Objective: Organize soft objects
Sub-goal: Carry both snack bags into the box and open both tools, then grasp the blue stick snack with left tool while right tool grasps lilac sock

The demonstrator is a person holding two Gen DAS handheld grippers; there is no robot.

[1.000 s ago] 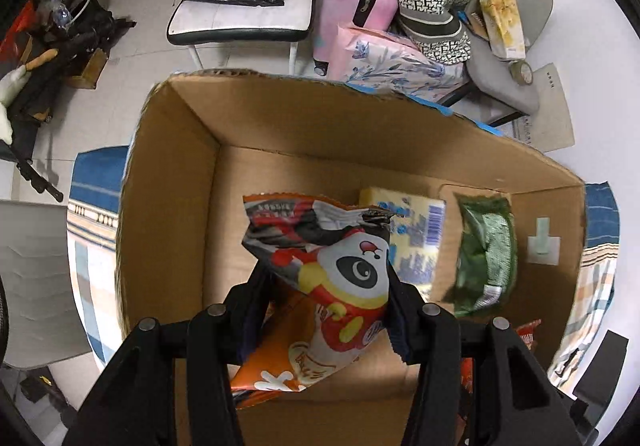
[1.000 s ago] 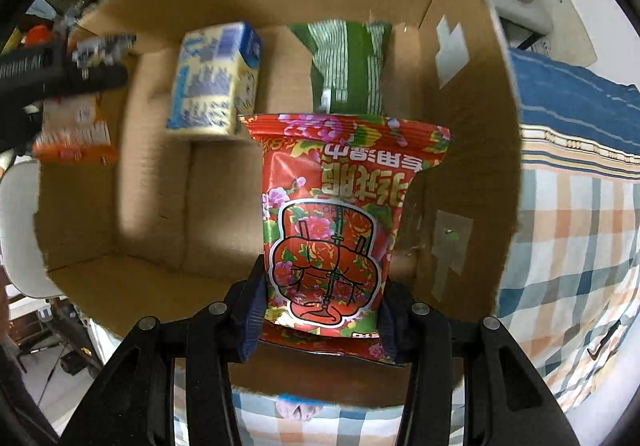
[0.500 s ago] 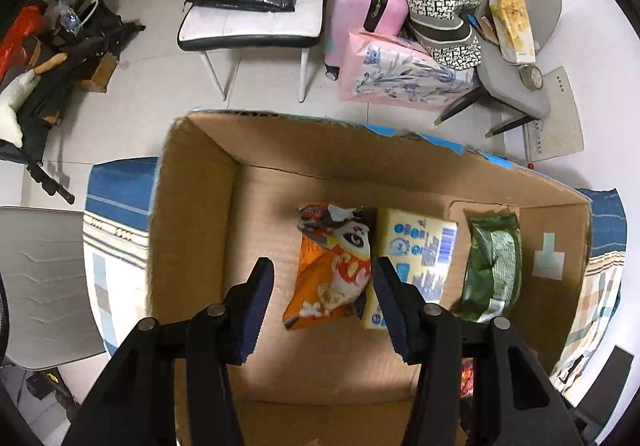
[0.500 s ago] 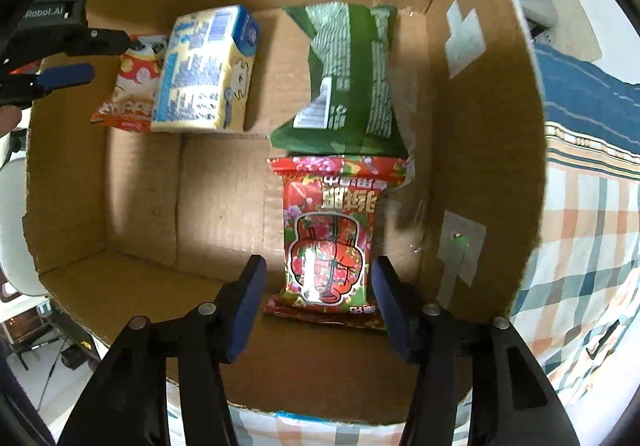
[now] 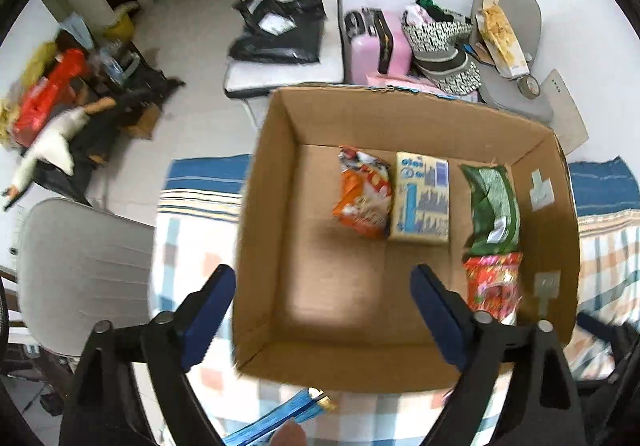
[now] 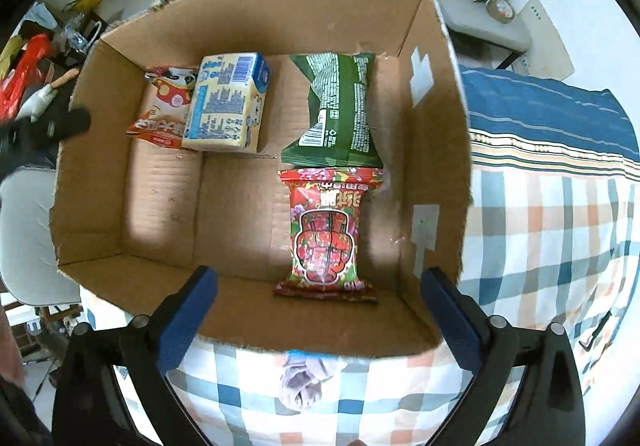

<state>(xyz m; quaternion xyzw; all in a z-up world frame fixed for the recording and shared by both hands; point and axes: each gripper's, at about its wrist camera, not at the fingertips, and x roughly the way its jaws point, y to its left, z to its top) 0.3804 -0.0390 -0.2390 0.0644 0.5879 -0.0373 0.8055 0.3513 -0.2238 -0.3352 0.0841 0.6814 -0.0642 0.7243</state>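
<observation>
The cardboard box (image 6: 256,6) sits open-topped on a checked cloth (image 6: 540,246), its corrugated walls standing upright and its near rim frayed. Along the far wall lie the orange panda snack bag (image 6: 164,106), touching the yellow tissue pack (image 6: 228,102) beside it, then a gap of bare floor, then the green snack bag (image 6: 340,106) near the right wall. The red flowered snack bag (image 6: 326,234) lies flat just in front of the green one, their ends meeting. The left and near part of the box floor is bare cardboard, the widest room left. The left hand-held gripper (image 5: 320,310) hovers over the box's near left corner with its blue-padded jaws spread wide, gripping nothing; that view is smeared, so the print on the packets is hard to read. The right hand-held gripper (image 6: 318,312) is likewise spread wide and empty, above the near rim. A crumpled pale cloth (image 6: 308,378) lies just outside that rim, and a blue strip (image 5: 276,418) is cut off at the lower edge of the left view.
</observation>
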